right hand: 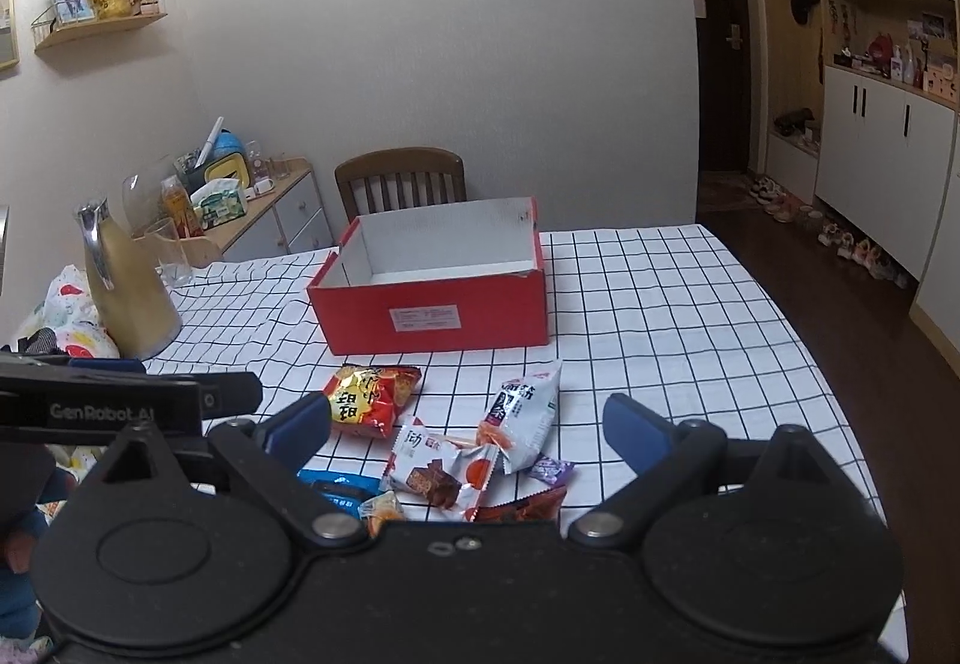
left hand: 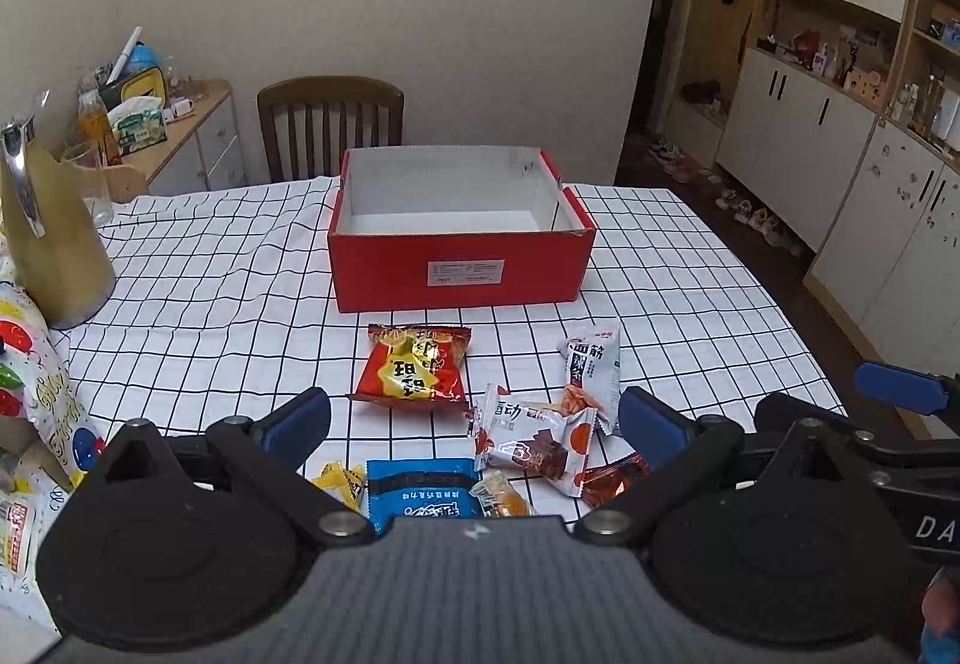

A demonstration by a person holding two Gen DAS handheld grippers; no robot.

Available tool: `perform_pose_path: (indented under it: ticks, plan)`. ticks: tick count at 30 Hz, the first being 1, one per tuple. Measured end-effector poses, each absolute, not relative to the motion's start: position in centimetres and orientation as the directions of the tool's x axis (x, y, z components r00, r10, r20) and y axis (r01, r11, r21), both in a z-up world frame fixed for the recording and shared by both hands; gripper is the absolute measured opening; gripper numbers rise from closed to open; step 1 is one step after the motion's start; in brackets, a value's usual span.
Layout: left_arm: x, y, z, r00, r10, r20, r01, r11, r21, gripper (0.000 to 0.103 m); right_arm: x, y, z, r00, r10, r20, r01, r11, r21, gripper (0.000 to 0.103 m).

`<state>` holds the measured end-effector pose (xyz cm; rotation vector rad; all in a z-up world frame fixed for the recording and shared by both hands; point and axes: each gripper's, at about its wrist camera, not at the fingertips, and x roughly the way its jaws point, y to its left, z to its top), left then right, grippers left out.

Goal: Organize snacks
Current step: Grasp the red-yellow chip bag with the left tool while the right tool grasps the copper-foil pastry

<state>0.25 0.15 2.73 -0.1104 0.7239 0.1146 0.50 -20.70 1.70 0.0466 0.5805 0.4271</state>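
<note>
Currently both grippers are hovering above the near edge of the table (left hand: 690, 268), side by side. The left gripper (left hand: 474, 418) is standing with its jaws spread wide and nothing between them; the right gripper (right hand: 467, 427) is likewise spread and holding nothing.

A red box (left hand: 459, 268) is sitting open at mid-table on the checked cloth (right hand: 660, 316), its white inside bare, its long axis running left to right, its labelled wall facing the cameras. A chair (left hand: 330, 123) is standing behind it.

The snacks are lying in a loose pile between the box and the grippers, just apart from the box. A red bag (left hand: 414, 370) is lying nearest the box, long axis pointing roughly toward it, print upside down to the cameras. A white pack (left hand: 594, 370) is lying right of it, long axis also running toward the box, near end overlapping a wafer pack (left hand: 534, 439) that is lying crosswise. A blue pack (left hand: 420, 490) is lying closest, partly hidden by the left gripper body. A small purple sweet (right hand: 549, 469) is showing beside the white pack in the right view. A brown-red wrapper (right hand: 528, 505) is lying at the pile's near edge.

A gold jug (right hand: 129, 292) is standing at the table's left.
</note>
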Motion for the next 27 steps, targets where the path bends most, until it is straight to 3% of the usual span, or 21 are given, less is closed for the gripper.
perform_pose_path:
  ticks: [9, 27]
  plan:
    - [1.6, 1.0, 1.9, 0.726, 0.071, -0.684, -0.157, 0.986, -0.065, 0.103, 1.7, -20.9, 1.2, 0.767, 0.38, -0.517, -0.357, 0.922, 0.147, 0.098]
    - [6.4, 5.8, -4.1, 0.644, 0.107, -0.757, -0.246, 0.967, -0.073, 0.103, 5.3, -20.2, -4.9, 0.722, 0.295, -0.625, -0.327, 0.943, 0.067, 0.097]
